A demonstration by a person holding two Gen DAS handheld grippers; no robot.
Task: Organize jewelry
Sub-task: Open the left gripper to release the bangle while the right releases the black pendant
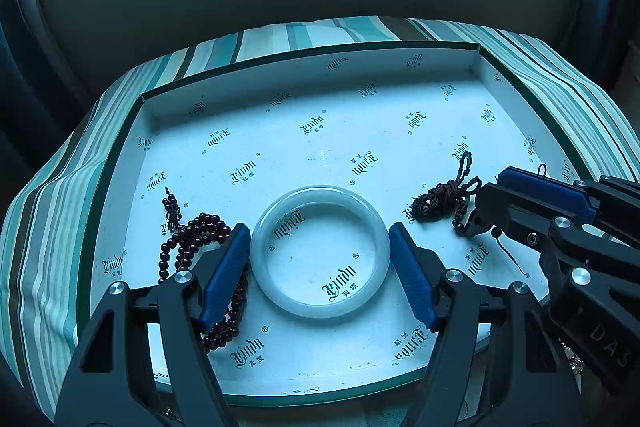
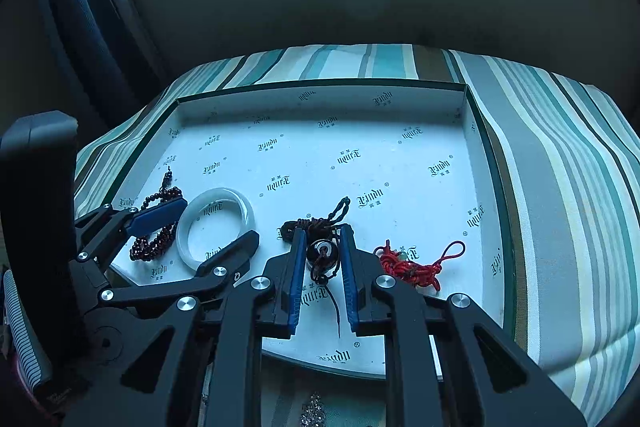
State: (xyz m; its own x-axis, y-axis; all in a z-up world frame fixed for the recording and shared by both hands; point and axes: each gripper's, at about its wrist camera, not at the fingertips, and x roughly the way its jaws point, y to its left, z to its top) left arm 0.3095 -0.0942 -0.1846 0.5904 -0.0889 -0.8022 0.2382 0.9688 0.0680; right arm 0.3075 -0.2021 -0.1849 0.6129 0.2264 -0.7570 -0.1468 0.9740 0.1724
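left fingers [image 1: 320, 259] apart around bangle [image 1: 320, 251]; right fingers [image 2: 323, 263] flank half-hidden pendant [image 2: 323, 254], contact unclear.

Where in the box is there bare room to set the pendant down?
The far half of the box, from the back wall down to the white bangle and the dark cord bundle, lies bare, as does the far right corner. The near strip is crowded: red beads, bangle, dark pendant, red knotted cord, both grippers.

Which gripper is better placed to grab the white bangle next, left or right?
Left. The left gripper is open with a finger on each side of the white bangle. The right gripper straddles the dark pendant.
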